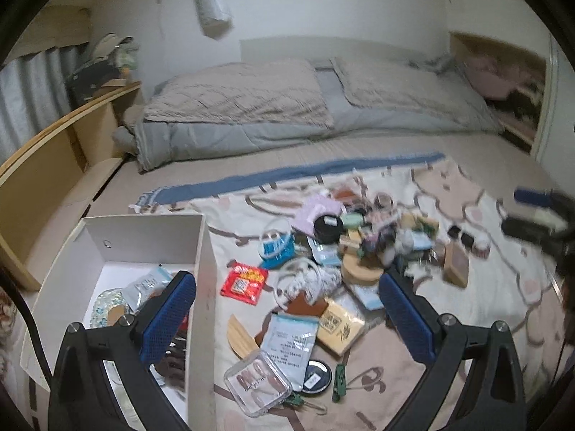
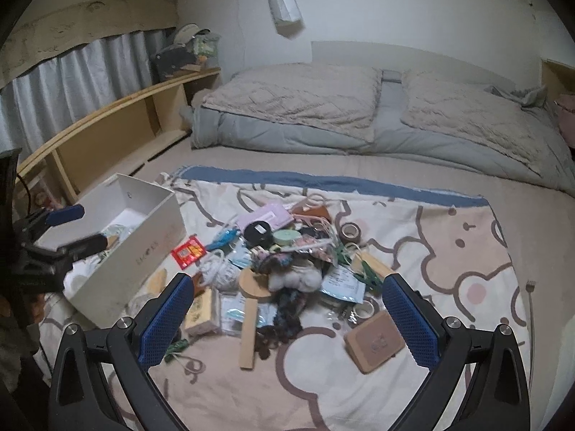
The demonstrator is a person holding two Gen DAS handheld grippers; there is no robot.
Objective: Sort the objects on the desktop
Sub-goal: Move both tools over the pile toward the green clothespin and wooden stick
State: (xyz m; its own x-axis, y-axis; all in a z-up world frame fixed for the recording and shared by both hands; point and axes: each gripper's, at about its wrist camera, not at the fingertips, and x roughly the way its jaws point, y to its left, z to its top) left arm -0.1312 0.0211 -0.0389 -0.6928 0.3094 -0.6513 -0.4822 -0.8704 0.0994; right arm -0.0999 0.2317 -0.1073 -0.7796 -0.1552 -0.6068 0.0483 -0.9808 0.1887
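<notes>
A pile of small objects (image 1: 345, 251) lies on a patterned blanket on the bed: a red packet (image 1: 244, 282), a clear plastic case (image 1: 257, 386), a black round tin (image 1: 327, 228), foil sachets and a wooden disc. A white box (image 1: 201, 251) at the left holds several items. My left gripper (image 1: 287, 309) is open and empty, above the pile's near edge beside the box. My right gripper (image 2: 287, 316) is open and empty, above the pile (image 2: 287, 262), near a brown cardboard box (image 2: 375, 341) and a wooden stick (image 2: 248, 330). The white box (image 2: 158, 237) is at its left.
Folded grey and beige bedding (image 2: 359, 115) lies at the bed's far end. A wooden shelf (image 2: 107, 133) runs along the left wall under a grey curtain. The blanket (image 2: 449, 251) covers the bed's near part. The other gripper shows at each view's edge.
</notes>
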